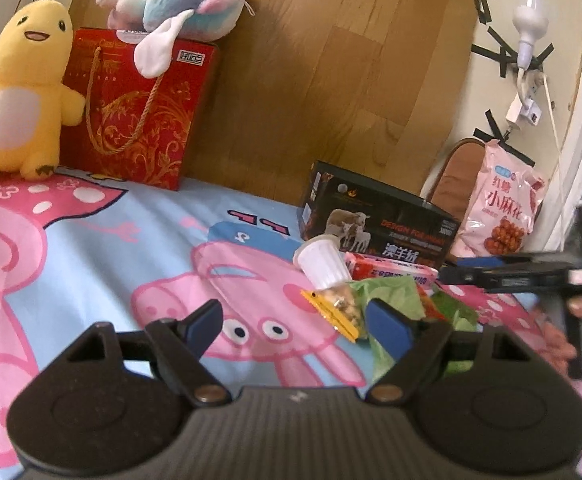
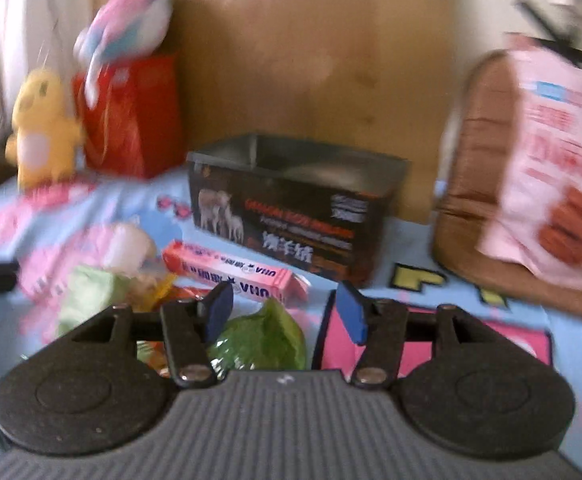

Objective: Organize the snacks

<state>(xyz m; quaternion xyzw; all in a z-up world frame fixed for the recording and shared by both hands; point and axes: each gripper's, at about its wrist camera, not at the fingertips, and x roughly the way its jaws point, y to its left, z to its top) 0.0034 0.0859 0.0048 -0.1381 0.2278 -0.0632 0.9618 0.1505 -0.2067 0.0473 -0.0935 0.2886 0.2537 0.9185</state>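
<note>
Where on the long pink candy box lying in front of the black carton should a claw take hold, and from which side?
Across the narrow middle of the pink candy box, coming from above. It lies flat on the bedsheet, long and slim, so its two long edges probably suit the fingers; its left end sits against the snack pile.

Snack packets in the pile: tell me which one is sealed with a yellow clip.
The small clear bag of nuts, lying against the white cup. Its yellow clip sets it apart from the green packet and pink box.
</note>
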